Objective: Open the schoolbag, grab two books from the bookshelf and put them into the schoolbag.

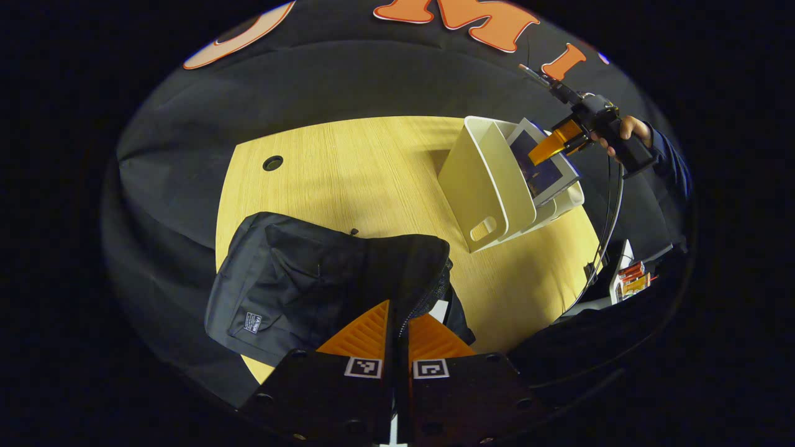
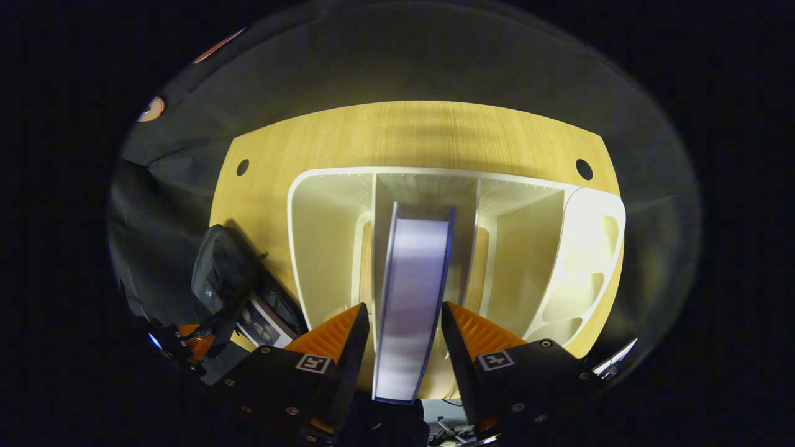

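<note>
Upright, book [image 2: 411, 292] in bookshelf [image 2: 323, 211]

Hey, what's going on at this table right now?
A person is packing a schoolbag with a gripper in each hand. The left gripper is pinching the bag's zipper edge, holding it open; one book already sits inside. The right gripper is at the white bookshelf on the wooden table, its fingers either side of a second book standing in the middle slot, with small gaps, so not yet clamped.
</note>
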{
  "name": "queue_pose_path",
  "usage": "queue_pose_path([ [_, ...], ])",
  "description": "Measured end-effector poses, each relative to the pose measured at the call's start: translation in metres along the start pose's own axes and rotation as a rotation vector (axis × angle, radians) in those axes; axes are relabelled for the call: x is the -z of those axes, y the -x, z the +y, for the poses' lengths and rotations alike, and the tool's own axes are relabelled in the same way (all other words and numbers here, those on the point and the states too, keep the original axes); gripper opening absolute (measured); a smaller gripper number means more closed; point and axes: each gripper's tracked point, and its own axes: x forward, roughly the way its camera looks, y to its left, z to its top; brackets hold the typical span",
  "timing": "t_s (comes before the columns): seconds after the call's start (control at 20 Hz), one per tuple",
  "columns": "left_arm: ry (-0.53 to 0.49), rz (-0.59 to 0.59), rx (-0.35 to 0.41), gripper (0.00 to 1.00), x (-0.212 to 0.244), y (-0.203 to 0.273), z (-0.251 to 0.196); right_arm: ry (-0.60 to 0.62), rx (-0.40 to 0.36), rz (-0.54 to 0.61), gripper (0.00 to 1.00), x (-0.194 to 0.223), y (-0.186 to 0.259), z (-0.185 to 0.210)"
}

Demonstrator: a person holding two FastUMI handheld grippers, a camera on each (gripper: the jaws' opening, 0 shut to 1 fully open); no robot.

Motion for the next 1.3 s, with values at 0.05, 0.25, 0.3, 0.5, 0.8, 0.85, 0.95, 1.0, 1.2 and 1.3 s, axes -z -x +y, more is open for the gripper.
queue_pose_path([
  [0.05, 0.002, 0.001, -0.002, 0.04, 0.000, 0.000, 0.000, -0.011, 0.005, 0.001, 0.66, 0.000, -0.002, -0.001],
  [0.25, -0.003, -0.006, -0.005, 0.05, -0.002, 0.001, -0.001, -0.027, 0.056, 0.001, 0.38, 0.006, 0.003, -0.010],
  [0.3, -0.003, -0.008, -0.003, 0.05, -0.002, 0.001, -0.001, -0.034, 0.055, 0.000, 0.37, 0.009, 0.004, -0.008],
  [0.5, -0.023, -0.016, 0.014, 0.05, 0.003, 0.005, -0.001, -0.047, 0.066, -0.012, 0.35, 0.026, 0.016, -0.005],
  [0.8, -0.072, -0.029, 0.052, 0.05, 0.007, 0.008, 0.000, -0.107, 0.080, -0.034, 0.35, 0.073, 0.040, -0.001],
  [0.85, -0.082, -0.030, 0.059, 0.05, 0.008, 0.008, 0.000, -0.119, 0.079, -0.037, 0.35, 0.083, 0.045, -0.001],
  [0.95, -0.104, -0.033, 0.073, 0.04, 0.011, 0.009, 0.001, -0.144, 0.072, -0.042, 0.35, 0.104, 0.053, 0.002],
  [1.0, -0.113, -0.034, 0.080, 0.04, 0.012, 0.009, -0.001, -0.154, 0.071, -0.047, 0.35, 0.115, 0.056, 0.002],
  [1.2, -0.149, -0.039, 0.106, 0.05, 0.017, 0.009, -0.004, -0.203, 0.076, -0.051, 0.35, 0.160, 0.065, 0.004],
  [1.3, -0.166, -0.039, 0.117, 0.05, 0.018, 0.010, -0.005, -0.235, 0.059, -0.051, 0.35, 0.180, 0.069, 0.011],
])
